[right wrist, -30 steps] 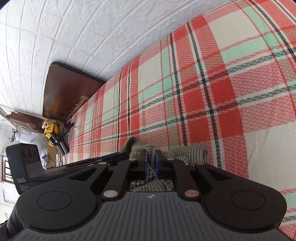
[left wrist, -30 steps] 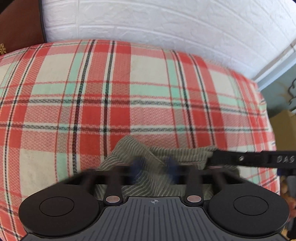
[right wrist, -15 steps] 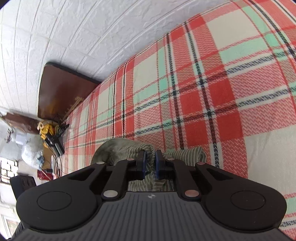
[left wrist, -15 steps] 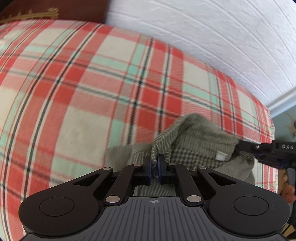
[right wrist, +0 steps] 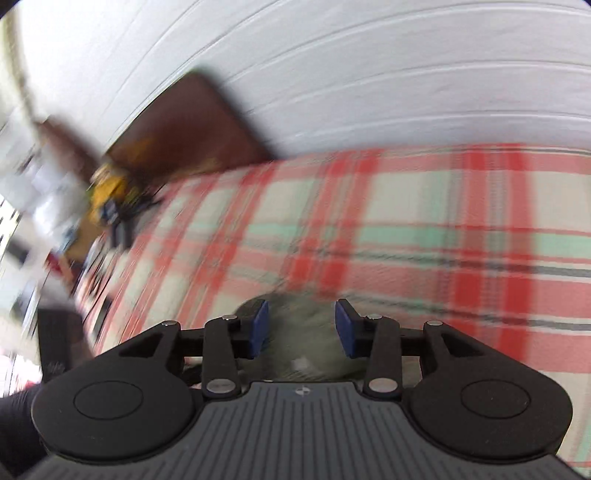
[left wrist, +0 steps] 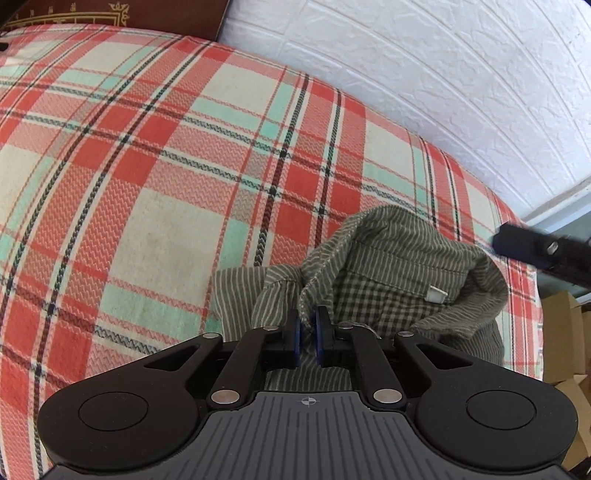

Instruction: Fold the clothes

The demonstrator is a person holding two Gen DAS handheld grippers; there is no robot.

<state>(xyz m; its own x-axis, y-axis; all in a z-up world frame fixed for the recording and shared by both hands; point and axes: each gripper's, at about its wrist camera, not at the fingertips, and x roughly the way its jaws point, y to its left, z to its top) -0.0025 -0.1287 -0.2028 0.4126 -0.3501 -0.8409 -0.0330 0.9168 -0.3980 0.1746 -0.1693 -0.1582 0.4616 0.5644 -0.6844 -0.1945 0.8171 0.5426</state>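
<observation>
Both tongs (left wrist: 307,338) (right wrist: 301,328) opening over green shirt (left wrist: 399,266) on plaid bedspread (left wrist: 147,184).

Your right wrist view is motion-blurred: the green garment (right wrist: 301,332) under the opening jaws shows no weave, and clutter (right wrist: 107,206) beyond the bed cannot be identified. Your left housing hides the shirt's (left wrist: 391,266) near portion.

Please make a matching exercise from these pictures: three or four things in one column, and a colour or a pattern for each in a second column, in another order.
Things:
1. shirt
2. bed cover
3. wall
4. headboard

Colours or patterns:
a. white, with a brick relief
b. dark brown, with gold ornament
c. olive green, with thin pale stripes
d. red, cream and mint plaid

Pairs: 1-c, 2-d, 3-a, 4-b
</observation>
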